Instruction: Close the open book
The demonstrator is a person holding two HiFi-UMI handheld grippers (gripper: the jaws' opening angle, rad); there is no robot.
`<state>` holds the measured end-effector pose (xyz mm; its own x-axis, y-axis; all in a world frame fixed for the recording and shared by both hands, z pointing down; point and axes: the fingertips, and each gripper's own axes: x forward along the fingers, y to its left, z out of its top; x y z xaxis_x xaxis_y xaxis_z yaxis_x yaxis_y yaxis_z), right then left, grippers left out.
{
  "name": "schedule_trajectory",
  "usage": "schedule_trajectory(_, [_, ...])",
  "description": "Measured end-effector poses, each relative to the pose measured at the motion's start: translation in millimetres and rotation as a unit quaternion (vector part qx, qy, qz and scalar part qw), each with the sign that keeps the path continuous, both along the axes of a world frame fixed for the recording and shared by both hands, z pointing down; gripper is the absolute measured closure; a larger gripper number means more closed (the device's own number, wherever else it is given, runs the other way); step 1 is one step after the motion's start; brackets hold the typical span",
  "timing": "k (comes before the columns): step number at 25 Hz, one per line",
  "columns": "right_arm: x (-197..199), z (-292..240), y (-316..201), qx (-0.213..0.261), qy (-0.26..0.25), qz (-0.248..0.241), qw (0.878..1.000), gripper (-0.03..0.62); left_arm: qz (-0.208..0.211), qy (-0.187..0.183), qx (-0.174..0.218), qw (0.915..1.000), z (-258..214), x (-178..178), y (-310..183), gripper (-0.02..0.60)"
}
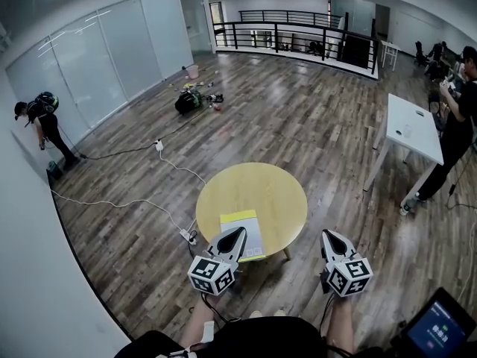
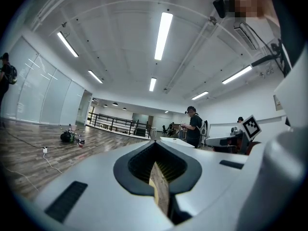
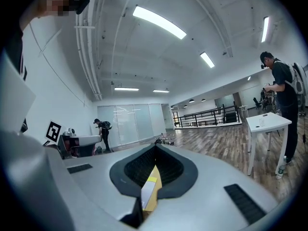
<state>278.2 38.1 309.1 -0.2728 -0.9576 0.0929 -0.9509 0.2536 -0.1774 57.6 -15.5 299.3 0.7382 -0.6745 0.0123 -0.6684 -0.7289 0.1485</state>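
A book (image 1: 244, 228) with a pale cover and a yellow strip along its far edge lies flat as one rectangle near the front edge of the round yellow table (image 1: 276, 192). My left gripper (image 1: 239, 232) is shut and empty, its tip over the book's near right part in the head view. My right gripper (image 1: 329, 234) is shut and empty, just off the table's right front edge over the floor. In the left gripper view the left gripper (image 2: 157, 170) shows only a thin sliver of table between its jaws. The right gripper (image 3: 152, 173) shows a sliver of yellow and white.
A white desk (image 1: 411, 129) stands at the right with a person (image 1: 456, 121) beside it. Another person (image 1: 45, 121) stands by the left wall. Cables and a power strip (image 1: 186, 235) lie on the floor left of the table. A tablet (image 1: 441, 327) sits at lower right.
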Motion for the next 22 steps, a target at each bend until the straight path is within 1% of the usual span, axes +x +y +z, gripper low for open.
schedule_trajectory(10, [-3.3,-5.6,6.0,0.009,0.003,-0.004,1.000,0.591,0.004,-0.001,0.005,1.0000,-1.4,1.5,5.1,0.583])
schedule_trajectory(22, [-4.0,-4.0,8.6,0.006,-0.002,-0.015,1.000,0.591,0.000,-0.002,0.003,1.0000,-2.0,3.2,8.2,0.583])
